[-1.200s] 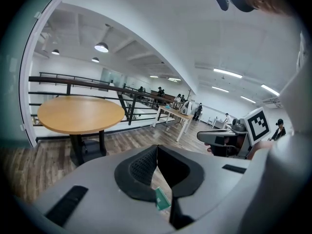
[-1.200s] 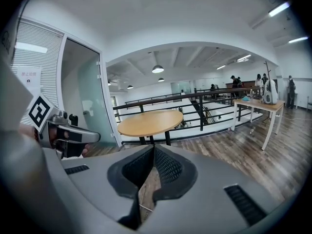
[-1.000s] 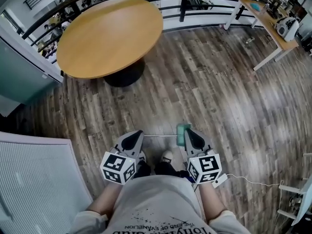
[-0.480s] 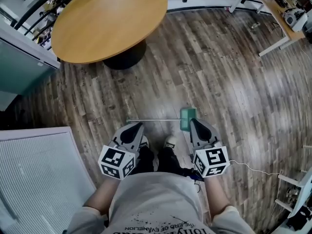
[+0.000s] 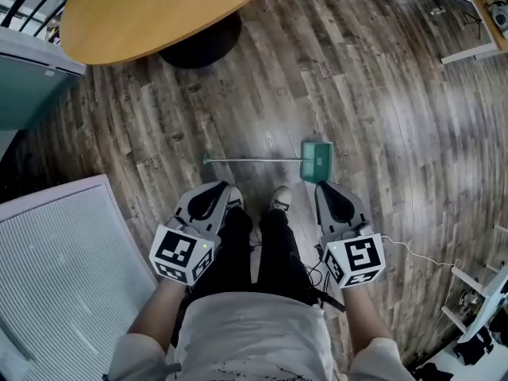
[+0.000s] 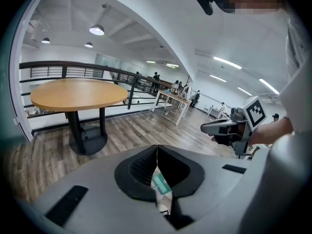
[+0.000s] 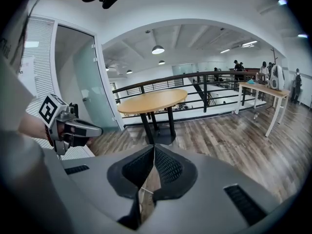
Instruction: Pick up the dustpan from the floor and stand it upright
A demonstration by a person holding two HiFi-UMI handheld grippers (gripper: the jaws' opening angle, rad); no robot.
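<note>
Dustpan (image 5: pixel 317 162): where?

Down flat on the wood floor (image 5: pixel 381 117), just past the shoes (image 5: pixel 279 198). Green pan on the right, long thin handle stretching off to the left.

Touching a gripper?

No. Apart from both. Left gripper (image 5: pixel 225 189) held up beside one leg, near the handle. Right gripper (image 5: pixel 323 189) held up beside the other leg, near the green pan.

Fingers open or closed?

Closed on both, tips pressed together, nothing held. Only a peek of green pan through the little gap under the left tips.

Anything else?

Round wooden table (image 5: pixel 159 10) farther off, well past the dustpan.
</note>
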